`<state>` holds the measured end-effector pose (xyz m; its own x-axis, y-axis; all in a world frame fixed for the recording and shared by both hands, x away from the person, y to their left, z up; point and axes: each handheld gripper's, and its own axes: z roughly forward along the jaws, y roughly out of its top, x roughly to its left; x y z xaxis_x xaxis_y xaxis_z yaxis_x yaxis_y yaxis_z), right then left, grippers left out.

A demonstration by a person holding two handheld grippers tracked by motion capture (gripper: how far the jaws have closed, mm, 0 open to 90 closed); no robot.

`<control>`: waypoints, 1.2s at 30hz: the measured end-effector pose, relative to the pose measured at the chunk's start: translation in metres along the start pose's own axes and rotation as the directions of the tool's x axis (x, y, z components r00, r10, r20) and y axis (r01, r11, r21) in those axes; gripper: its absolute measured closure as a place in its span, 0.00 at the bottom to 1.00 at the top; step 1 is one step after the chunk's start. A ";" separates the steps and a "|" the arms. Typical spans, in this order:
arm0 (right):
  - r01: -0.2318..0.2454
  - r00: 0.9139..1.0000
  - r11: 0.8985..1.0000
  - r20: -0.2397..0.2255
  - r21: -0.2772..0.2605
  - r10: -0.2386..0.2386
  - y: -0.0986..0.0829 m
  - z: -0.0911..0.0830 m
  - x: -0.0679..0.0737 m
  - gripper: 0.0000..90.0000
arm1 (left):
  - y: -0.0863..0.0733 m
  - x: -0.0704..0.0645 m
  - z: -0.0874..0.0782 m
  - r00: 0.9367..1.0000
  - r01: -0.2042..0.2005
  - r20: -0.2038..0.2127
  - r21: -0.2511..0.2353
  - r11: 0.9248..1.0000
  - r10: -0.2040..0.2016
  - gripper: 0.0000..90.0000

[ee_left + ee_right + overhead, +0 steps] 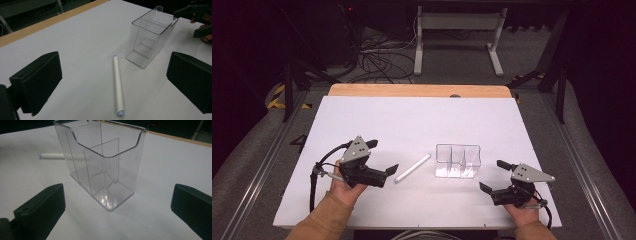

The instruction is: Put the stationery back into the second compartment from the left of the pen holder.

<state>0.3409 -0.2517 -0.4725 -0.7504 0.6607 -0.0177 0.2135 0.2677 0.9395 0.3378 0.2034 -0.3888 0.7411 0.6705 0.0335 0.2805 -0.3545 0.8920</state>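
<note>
A clear plastic organizer [458, 161] with inner dividers stands upright near the middle of the white table; it holds nothing. It appears again as the clear organizer [150, 35] [102, 167]. A white pen [412, 168] lies flat just to its left, the white pen [118, 85] pointing along the left gripper's line of sight. My left gripper [382, 157] is open a short way left of the pen, jaws wide apart with nothing between them. My right gripper [494, 176] is open to the right of the organizer, also holding nothing.
The white table top [377, 120] has a wooden strip [417, 90] along its far edge. Beyond it stand a white desk frame [457, 35] and loose cables [377, 57] on the floor. A metal rail [262, 165] runs along the table's left side.
</note>
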 end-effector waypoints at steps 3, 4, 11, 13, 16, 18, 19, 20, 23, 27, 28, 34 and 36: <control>0.004 1.000 1.000 -0.005 0.000 -0.004 -0.001 0.001 0.001 0.00 | 0.004 0.001 0.004 1.000 0.012 0.021 0.021 1.000 -0.013 0.01; 0.004 1.000 1.000 -0.005 0.000 -0.004 -0.001 0.001 0.001 0.01 | 0.004 0.001 0.005 0.999 0.019 0.028 0.020 1.000 -0.019 0.01; 0.005 1.000 1.000 -0.010 0.002 -0.005 -0.001 0.002 0.001 0.01 | 0.006 0.002 0.011 0.996 0.062 0.068 0.015 0.998 -0.063 0.02; 0.010 1.000 1.000 -0.011 -0.003 -0.010 -0.001 0.002 0.002 0.01 | 0.007 0.002 0.012 0.995 0.066 0.080 0.017 0.998 -0.067 0.03; 0.006 1.000 1.000 -0.013 0.001 -0.006 -0.001 0.002 0.002 0.01 | 0.010 0.002 0.014 0.993 0.065 0.101 0.032 0.997 -0.068 0.05; 0.002 1.000 1.000 -0.022 0.008 -0.001 -0.001 0.002 0.001 0.01 | 0.013 0.001 0.018 0.994 0.049 0.094 0.061 0.997 -0.055 0.06; 0.001 1.000 1.000 -0.024 0.010 0.000 -0.001 0.002 0.002 0.01 | 0.015 0.000 0.021 0.995 0.037 0.087 0.078 0.996 -0.044 0.06; 0.000 1.000 1.000 -0.025 0.011 0.000 -0.001 0.002 0.002 0.01 | 0.017 -0.001 0.023 0.996 0.025 0.083 0.094 0.995 -0.032 0.06; -0.005 1.000 1.000 -0.027 0.011 0.005 -0.001 0.002 0.001 0.01 | 0.022 -0.005 0.032 0.997 -0.002 0.076 0.147 0.989 -0.009 0.06; -0.007 0.999 1.000 -0.036 0.012 0.007 -0.001 0.002 0.001 0.01 | 0.027 -0.007 0.044 0.996 -0.017 0.086 0.204 0.979 -0.001 0.07; -0.006 0.999 1.000 -0.039 0.015 0.007 -0.001 0.002 0.001 0.01 | 0.028 -0.007 0.047 0.997 -0.024 0.081 0.221 0.975 0.006 0.08; -0.008 0.999 1.000 -0.046 0.019 0.009 -0.002 0.002 0.001 0.02 | 0.028 -0.008 0.063 0.996 -0.016 0.089 0.295 0.955 -0.011 0.15; -0.006 0.999 1.000 -0.048 0.020 0.007 -0.002 0.002 0.001 0.02 | 0.027 -0.007 0.069 0.995 0.005 0.097 0.310 0.951 -0.037 0.15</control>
<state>0.3412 -0.2497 -0.4748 -0.7783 0.6279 0.0052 0.2302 0.2775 0.9327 0.3821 0.1440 -0.3959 0.7863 0.6164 -0.0434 0.4593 -0.5360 0.7084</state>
